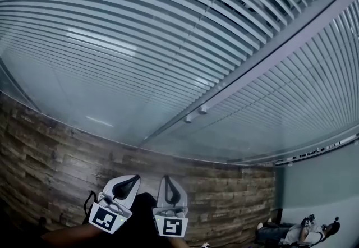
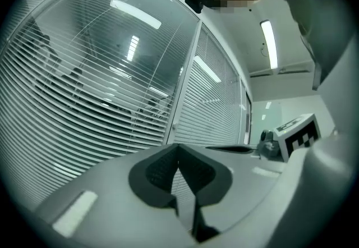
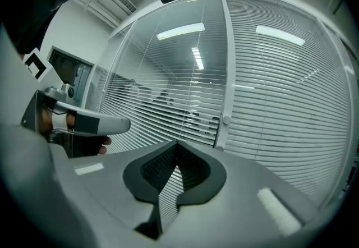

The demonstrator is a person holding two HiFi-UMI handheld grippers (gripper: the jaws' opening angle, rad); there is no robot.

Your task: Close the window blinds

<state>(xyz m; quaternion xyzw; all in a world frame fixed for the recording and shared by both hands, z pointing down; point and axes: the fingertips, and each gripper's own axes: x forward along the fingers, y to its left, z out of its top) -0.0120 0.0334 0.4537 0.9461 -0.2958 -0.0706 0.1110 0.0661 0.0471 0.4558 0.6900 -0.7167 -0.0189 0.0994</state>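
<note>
Glass partition ahead, window blinds (image 1: 112,45) hung across it, slats open; left claw (image 1: 124,186) and right claw (image 1: 170,191) both pressed together, empty, short of them; risk: bending thin slats, tilt control not made out.

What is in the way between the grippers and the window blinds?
No object stands between the left gripper, the right gripper and the blinds. Reflected lights suggest glass covers them, though. Two knobs on the frame are uncovered.
</note>
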